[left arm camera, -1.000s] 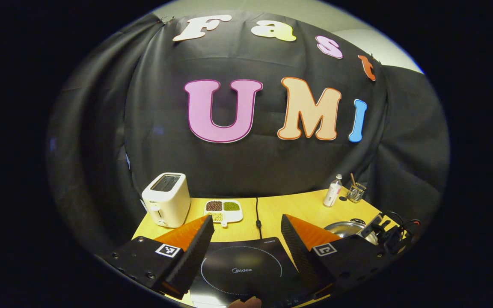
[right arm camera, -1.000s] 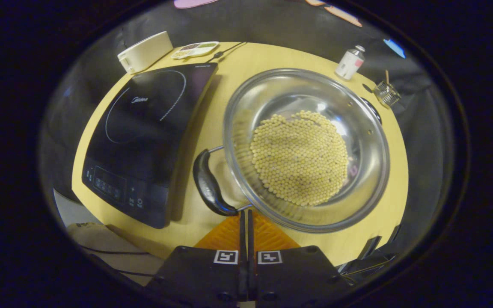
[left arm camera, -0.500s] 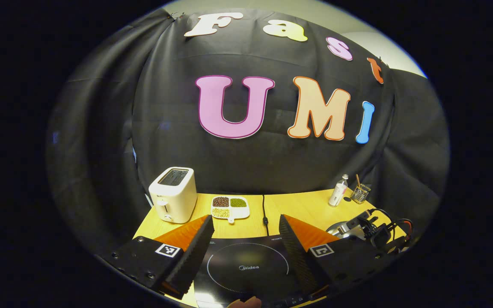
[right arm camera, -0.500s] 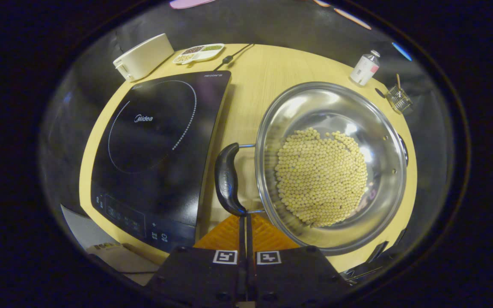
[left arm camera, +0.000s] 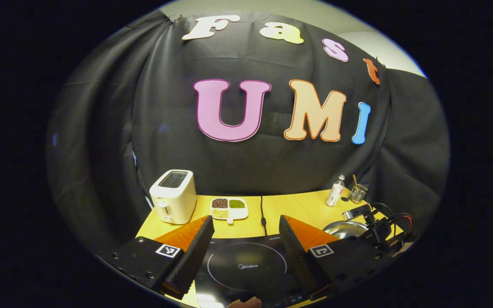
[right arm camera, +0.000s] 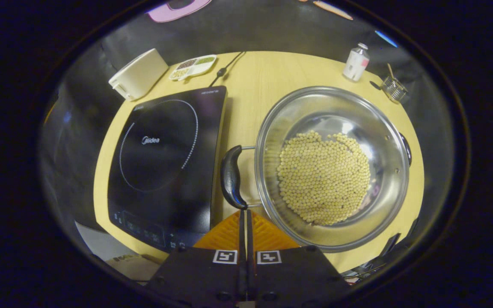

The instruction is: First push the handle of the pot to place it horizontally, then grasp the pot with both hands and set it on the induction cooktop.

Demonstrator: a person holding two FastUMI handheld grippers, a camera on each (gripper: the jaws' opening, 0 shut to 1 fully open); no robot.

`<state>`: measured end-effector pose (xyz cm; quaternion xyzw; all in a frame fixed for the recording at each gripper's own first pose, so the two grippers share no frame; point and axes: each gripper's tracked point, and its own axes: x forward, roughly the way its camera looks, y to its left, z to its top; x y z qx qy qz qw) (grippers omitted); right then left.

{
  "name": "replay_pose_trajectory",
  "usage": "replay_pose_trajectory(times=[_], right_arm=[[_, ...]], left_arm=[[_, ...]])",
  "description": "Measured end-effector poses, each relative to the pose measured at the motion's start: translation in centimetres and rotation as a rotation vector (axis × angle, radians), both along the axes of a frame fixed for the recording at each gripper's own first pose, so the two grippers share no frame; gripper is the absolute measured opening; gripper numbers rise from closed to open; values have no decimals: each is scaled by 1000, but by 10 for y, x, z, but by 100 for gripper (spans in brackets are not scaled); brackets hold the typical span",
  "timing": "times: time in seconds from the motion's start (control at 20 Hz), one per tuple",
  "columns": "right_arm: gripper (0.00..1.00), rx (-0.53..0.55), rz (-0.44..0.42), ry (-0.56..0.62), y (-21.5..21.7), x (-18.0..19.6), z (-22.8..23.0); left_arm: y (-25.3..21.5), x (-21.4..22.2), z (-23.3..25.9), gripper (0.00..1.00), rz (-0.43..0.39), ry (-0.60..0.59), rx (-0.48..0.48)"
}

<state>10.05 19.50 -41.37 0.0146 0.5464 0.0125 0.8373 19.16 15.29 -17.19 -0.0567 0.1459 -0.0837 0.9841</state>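
Touching pot handle [right arm camera: 231, 176], seemingly, closed right claw [right arm camera: 244, 214], left claw [left arm camera: 243, 233] wide open

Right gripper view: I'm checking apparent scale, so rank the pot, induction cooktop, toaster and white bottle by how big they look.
1. Pot and induction cooktop: similar, too close to rank.
2. Toaster, though farther off.
3. White bottle, also far back.
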Motion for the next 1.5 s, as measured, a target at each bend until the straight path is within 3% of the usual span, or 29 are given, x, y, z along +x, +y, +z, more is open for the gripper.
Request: replay_pose_trajectory(times=[0.15, 0.35, 0.5, 0.55, 0.6, 0.65, 0.8, 0.95, 1.1, 1.4, 1.45, 1.5], right_arm=[[3, 29, -47, -85, -20, 2, 30], [3, 10, -170, -205, -82, 11, 64], [20, -38, -196, -252, -123, 13, 78], [19, -58, -187, -276, -132, 13, 85], [30, -87, -171, -296, -144, 17, 90], [34, -116, -145, -311, -154, 19, 92], [75, -196, -55, -341, -185, 32, 98], [75, -203, 0, -355, -205, 47, 98], [90, -190, 13, -358, -233, 63, 91], [90, -132, -7, -285, -285, 87, 55], [90, -115, -9, -271, -288, 89, 49], [88, -105, -6, -259, -291, 91, 43]], left_arm=[[-17, -5, 1, 94, -32, 9, -26], [-47, -16, -9, 94, -85, 59, -60], [-66, -20, -17, 94, -105, 89, -58], [-73, -22, -18, 93, -107, 99, -54], [-80, -23, -19, 92, -108, 109, -55], [-87, -24, -23, 92, -109, 122, -55], [-113, -26, -35, 92, -106, 174, -56], [-144, -30, -46, 92, -94, 235, -91], [-175, -33, -70, 92, -97, 319, -104], [-209, -41, -144, 93, -46, 511, -63], [-213, -41, -158, 99, -49, 531, -39], [-218, -42, -171, 91, -49, 556, -21]])
